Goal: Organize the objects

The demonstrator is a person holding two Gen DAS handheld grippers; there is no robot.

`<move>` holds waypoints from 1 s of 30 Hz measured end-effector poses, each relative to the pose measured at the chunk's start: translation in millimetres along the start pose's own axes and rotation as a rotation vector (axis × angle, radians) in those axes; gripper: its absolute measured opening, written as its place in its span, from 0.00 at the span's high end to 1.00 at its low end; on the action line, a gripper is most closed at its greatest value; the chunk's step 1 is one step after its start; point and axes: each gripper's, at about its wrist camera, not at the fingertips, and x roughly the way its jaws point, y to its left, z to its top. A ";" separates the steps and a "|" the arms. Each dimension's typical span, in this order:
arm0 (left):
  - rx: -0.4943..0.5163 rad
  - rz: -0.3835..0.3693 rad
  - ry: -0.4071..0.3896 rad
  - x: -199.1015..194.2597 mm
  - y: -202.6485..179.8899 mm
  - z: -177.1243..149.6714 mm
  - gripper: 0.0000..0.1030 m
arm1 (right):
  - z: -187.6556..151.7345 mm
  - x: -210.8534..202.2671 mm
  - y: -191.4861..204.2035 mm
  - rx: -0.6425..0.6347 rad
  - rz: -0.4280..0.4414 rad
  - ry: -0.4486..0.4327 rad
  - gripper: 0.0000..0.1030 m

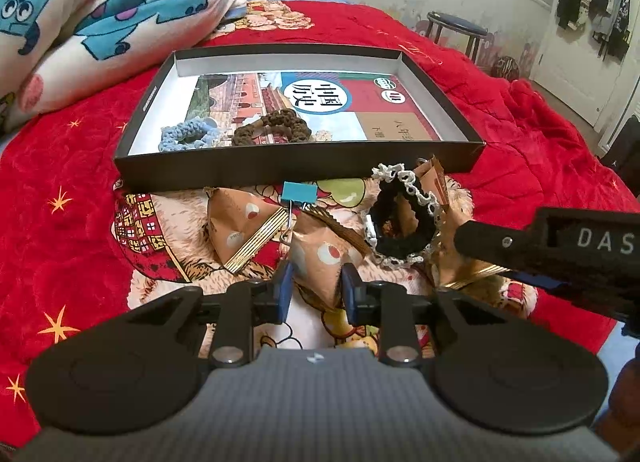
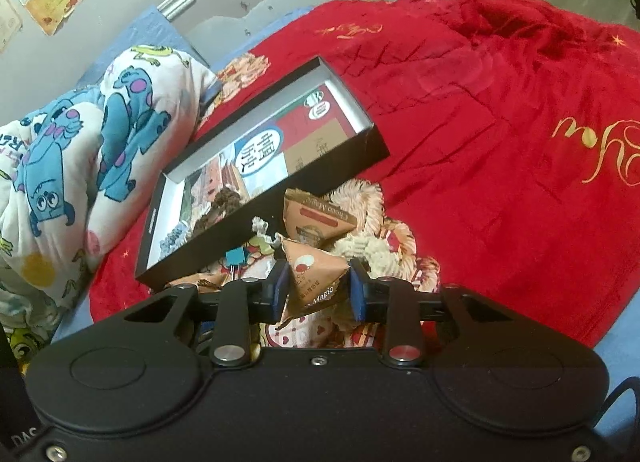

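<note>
Right tongs (image 2: pixel 318 289) straddle packet (image 2: pixel 316 274); box (image 1: pixel 298 160) holds scrunchies (image 1: pixel 272 128).

The book (image 1: pixel 304 102) cover reads "中国历史", a snack packet (image 2: pixel 320 218) "Choco Magic", the right hand-held gripper (image 1: pixel 600 240) "DAS".

Left gripper (image 1: pixel 316 282): jaws parted, blue pads (image 1: pixel 285 286) at 10 and 2 o'clock of the gap, low over the bedding, nothing clamped. Right gripper (image 2: pixel 319 288): jaws parted, pads (image 2: pixel 357 296) not pressing anything. In the left wrist view the right gripper body enters from 3 o'clock.
</note>
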 end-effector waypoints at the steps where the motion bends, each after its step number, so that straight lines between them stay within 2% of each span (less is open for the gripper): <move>1: -0.001 0.000 0.000 -0.1 0.3 0.2 0.70 | 0.1 0.8 -0.1 0.000 0.001 0.003 0.70; 9: -0.010 0.007 0.012 3.2 1.8 0.0 0.61 | -1.4 7.3 1.1 -0.001 0.002 0.023 0.69; 17: -0.012 0.007 0.017 7.2 2.7 -0.5 0.57 | -1.4 13.1 1.0 -0.003 -0.003 0.036 0.68; 19: -0.009 0.004 0.028 10.0 2.8 -0.6 0.67 | -1.6 13.6 1.1 -0.003 -0.004 0.036 0.68; 30: -0.016 0.004 0.018 12.0 2.6 -0.5 0.67 | -2.9 20.1 3.5 -0.018 -0.021 0.035 0.67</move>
